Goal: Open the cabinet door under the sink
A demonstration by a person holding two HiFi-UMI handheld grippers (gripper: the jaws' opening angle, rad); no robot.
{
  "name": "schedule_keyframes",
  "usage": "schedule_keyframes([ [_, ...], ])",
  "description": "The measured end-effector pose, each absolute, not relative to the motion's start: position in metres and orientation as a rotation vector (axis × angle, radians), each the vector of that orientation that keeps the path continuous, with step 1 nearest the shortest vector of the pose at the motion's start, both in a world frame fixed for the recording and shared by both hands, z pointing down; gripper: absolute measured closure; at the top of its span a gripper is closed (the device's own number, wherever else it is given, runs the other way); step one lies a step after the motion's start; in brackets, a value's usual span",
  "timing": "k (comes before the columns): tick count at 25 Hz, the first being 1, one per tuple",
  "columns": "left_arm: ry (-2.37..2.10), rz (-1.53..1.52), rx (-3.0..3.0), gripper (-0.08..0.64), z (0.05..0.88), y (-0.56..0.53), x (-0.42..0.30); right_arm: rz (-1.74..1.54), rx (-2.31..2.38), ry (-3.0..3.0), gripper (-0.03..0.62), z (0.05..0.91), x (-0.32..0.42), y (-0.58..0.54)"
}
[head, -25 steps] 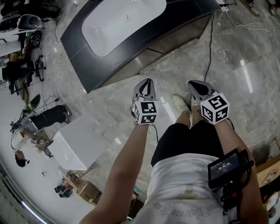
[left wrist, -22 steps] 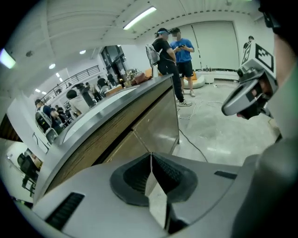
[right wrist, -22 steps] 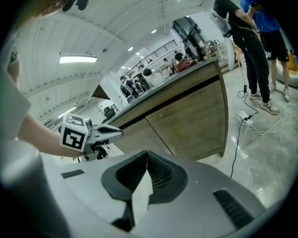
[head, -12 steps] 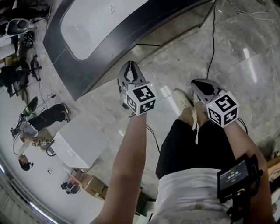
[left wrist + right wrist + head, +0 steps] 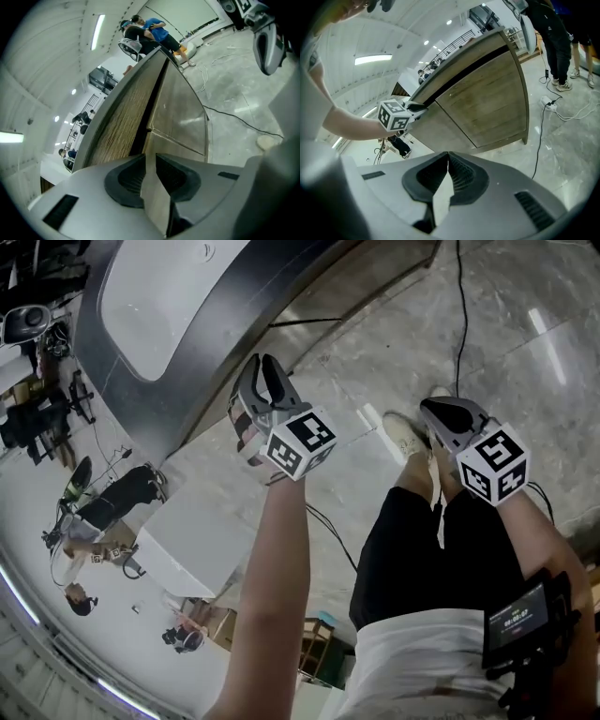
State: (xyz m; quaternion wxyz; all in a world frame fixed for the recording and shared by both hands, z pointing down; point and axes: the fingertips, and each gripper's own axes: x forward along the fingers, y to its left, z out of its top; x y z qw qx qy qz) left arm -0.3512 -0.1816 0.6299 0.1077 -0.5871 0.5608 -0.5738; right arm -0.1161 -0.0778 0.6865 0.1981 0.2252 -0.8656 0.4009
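Open floor (image 5: 375, 362) before the cabinet (image 5: 487, 103) (one cable (image 5: 460, 296), seemingly loose)

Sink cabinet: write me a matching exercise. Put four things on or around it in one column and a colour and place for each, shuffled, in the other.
Things:
1. sink basin
2. countertop
3. cable
4. cabinet door

Descriptions:
a. black, lying on the floor
b. wood-grained, below the countertop
c. white, sunk into the countertop
d. dark, framing the basin

Pairs: 1-c, 2-d, 3-a, 4-b
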Motion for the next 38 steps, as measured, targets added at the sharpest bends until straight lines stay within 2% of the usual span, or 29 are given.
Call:
schedule_keyframes([
  [5,1.602,-1.739,-1.655,0.428,0.63,-0.182,-0.365,1.147,0.661,-2.386,0.578,0.695,-0.105,-0.07],
  [9,1.567,-1.792,-1.606,0.402,0.637,-0.179,-0.371,1.095,0.654,-2.379,0.578,0.697,-0.105,-0.065],
  [12,1.549,-1.814,-1.571,0.337,0.648,-0.184,-0.366,1.069,0.647,-2.362,0.577,0.702,-0.103,-0.06],
  [19,1.501,-1.837,-1.459,0.276,0.66,-0.196,-0.362,1.112,0.618,-2.333,0.578,0.711,-0.1,-0.045],
  [22,1.437,-1.94,-1.451,0.195,0.666,-0.197,-0.361,1.133,0.621,-2.297,0.578,0.719,-0.096,-0.04],
  [27,1.43,-1.972,-1.484,0.158,0.669,-0.197,-0.356,1.185,0.634,-2.267,0.578,0.724,-0.093,-0.039],
  [33,1.378,-1.992,-1.608,0.16,0.669,-0.188,-0.342,1.208,0.643,-2.248,0.578,0.73,-0.085,-0.038],
  [36,1.355,-1.975,-1.643,0.166,0.667,-0.186,-0.34,1.196,0.631,-2.26,0.578,0.728,-0.088,-0.038],
  [38,1.344,-1.963,-1.649,0.209,0.663,-0.187,-0.343,1.189,0.626,-2.266,0.578,0.726,-0.091,-0.04],
])
